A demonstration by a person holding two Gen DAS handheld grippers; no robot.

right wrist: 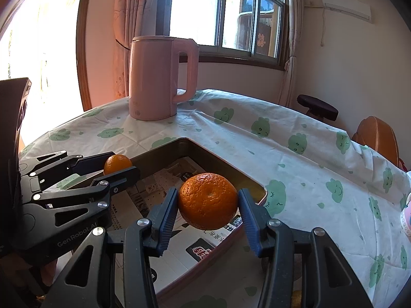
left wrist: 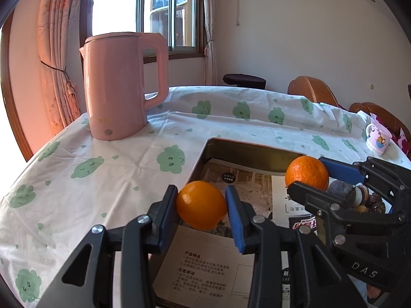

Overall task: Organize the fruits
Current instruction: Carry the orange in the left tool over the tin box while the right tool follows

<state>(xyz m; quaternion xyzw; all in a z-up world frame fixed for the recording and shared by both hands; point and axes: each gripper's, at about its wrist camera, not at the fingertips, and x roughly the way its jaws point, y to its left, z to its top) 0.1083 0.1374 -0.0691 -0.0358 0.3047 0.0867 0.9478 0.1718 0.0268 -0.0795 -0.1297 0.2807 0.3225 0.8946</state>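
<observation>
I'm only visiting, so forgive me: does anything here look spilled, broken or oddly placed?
Nothing spilled or broken. One oddity: the tray meant for fruit is lined with printed leaflets. Each gripper, left and right, holds an orange above it.

The right gripper (left wrist: 308, 177) has the white letters "DAS" on its black body. The left gripper (right wrist: 120, 169) says "GenRobot.AI" on its side. The paper (left wrist: 200, 269) lying in the tray (left wrist: 203, 154) has Chinese print, with the heading "产品特点".

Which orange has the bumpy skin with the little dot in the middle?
The one in the right gripper: that bumpy orange shows its dimple. The left gripper holds the smoother orange.
</observation>
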